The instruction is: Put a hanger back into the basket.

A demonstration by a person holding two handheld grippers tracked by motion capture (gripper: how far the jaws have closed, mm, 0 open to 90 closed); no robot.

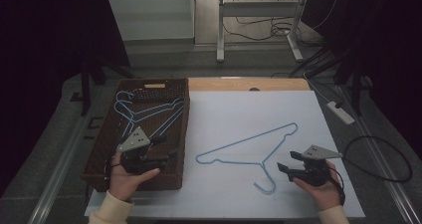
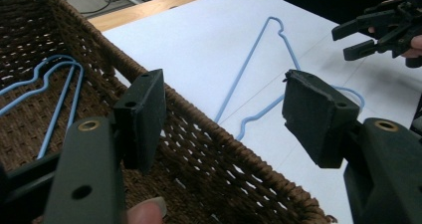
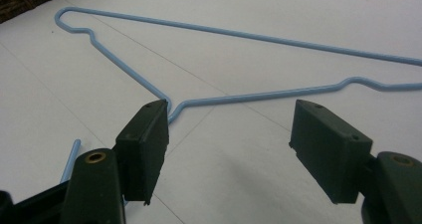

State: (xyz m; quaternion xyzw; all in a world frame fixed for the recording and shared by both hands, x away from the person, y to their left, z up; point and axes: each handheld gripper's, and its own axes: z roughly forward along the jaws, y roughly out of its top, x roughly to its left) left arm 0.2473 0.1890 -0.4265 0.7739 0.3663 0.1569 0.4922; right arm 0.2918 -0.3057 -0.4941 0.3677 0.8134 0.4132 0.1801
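On worktop, centre: blue wire hanger (image 1: 254, 152), lying flat
Left gripper (image 1: 161, 152): jaws apart, empty, over wicker basket (image 1: 99, 149)
Right gripper (image 1: 287, 162): jaws apart, empty, at hanger's 3 o'clock

Even overhead light is falling on the white worktop (image 1: 259, 114) in the high view, while the room's edges are sinking into near black. Shadows are staying soft and short. In both gripper views the near jaws are looking slightly soft and grainy; the blue wire hanger (image 3: 239, 35) is staying fairly crisp, without glare.
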